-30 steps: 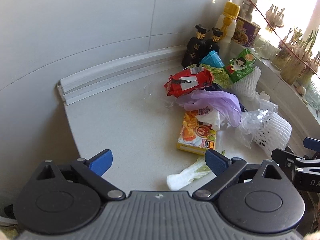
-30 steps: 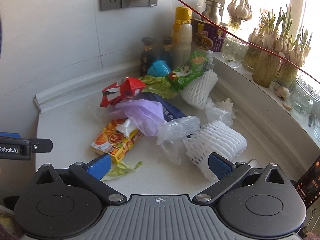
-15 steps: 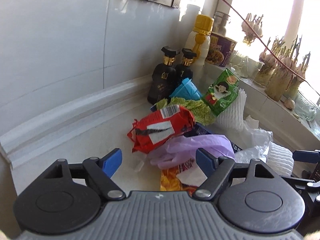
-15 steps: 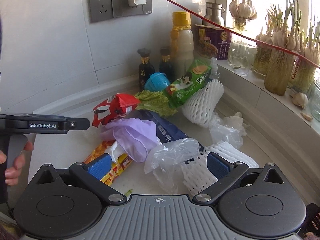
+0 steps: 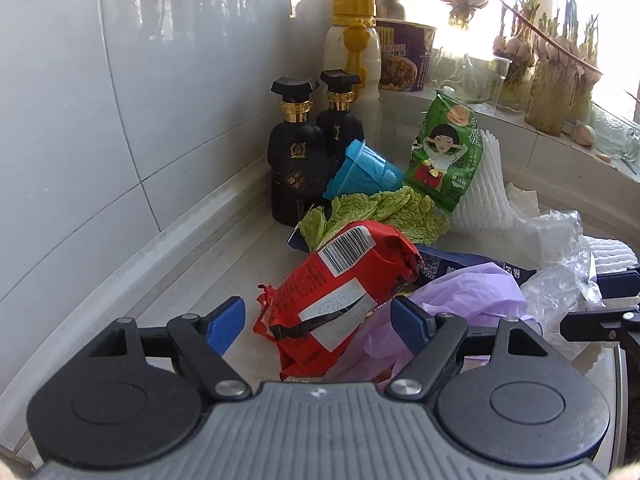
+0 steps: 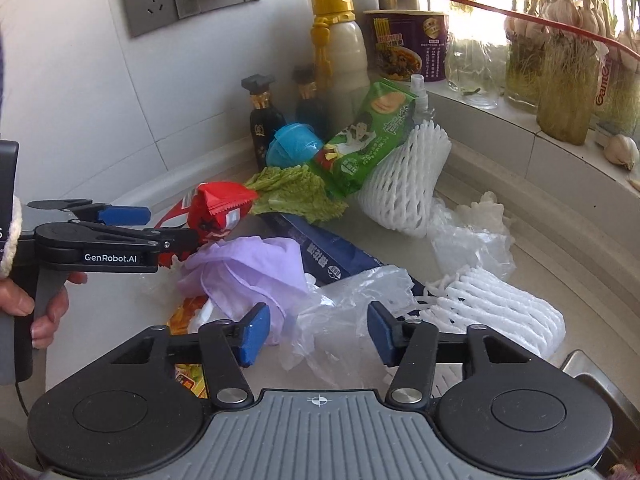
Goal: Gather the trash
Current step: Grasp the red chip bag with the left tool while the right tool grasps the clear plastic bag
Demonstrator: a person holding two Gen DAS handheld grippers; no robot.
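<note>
Red wrapper (image 5: 344,292) between closing left hand-held gripper (image 5: 316,322) pads, seemingly untouched

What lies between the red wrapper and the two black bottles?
A green cabbage leaf, beside a blue paper cup, separates red wrapper from black bottles; left wrist view.

**Readable text on the counter**

Left gripper (image 6: 160,232): white lettering "GenRobot.AI" along the side of its black arm, clear in the right wrist view.

Red wrapper (image 5: 344,292): a barcode on a white patch and a white sticker with printed digits, too faint to make out.

Jar (image 6: 612,76) on the sill: red letters "GamC", cut off at the frame edge.

Green packet (image 5: 444,152), noodle cup (image 6: 408,46) and blue packet (image 6: 328,252): Chinese print, not legible at this size.
</note>
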